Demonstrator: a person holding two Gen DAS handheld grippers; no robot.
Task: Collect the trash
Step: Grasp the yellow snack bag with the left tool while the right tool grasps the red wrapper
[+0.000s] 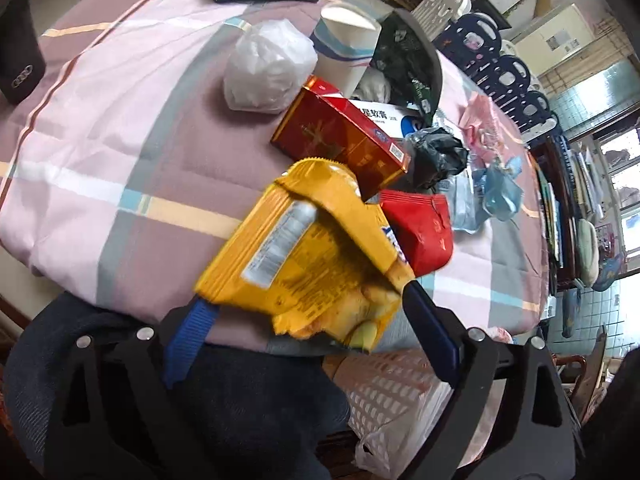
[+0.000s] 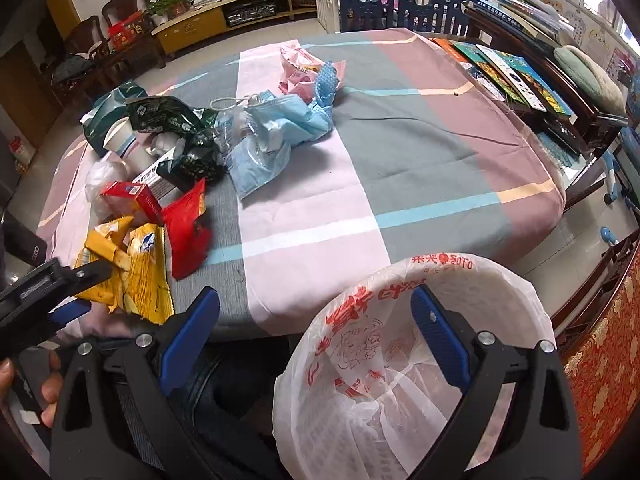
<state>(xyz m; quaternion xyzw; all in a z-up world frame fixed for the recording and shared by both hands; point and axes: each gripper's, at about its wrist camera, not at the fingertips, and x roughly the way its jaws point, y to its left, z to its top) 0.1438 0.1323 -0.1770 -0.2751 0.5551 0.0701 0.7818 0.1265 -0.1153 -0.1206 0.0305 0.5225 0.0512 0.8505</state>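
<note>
The left gripper (image 1: 308,312) stood wide, its blue-padded jaws flanking the crumpled yellow snack wrapper (image 1: 312,248) at the near table edge; whether the pads touched the wrapper could not be told. Seen from the right wrist camera, that wrapper (image 2: 128,276) lay flat on the cloth under the left gripper's black tip. The right gripper (image 2: 316,316) was open with nothing between its jaws, poised above the white plastic-lined waste basket (image 2: 472,276) beside the table. Just beyond the yellow wrapper lay a red foil pouch (image 1: 420,232) and a red cardboard box (image 1: 340,140), touching one another. Farther off sat a knotted white plastic bag (image 1: 268,68), a white paper cup (image 1: 344,48), and crumpled blue face masks (image 2: 276,132). All rested on a pink-and-grey checked tablecloth (image 2: 400,152).
</note>
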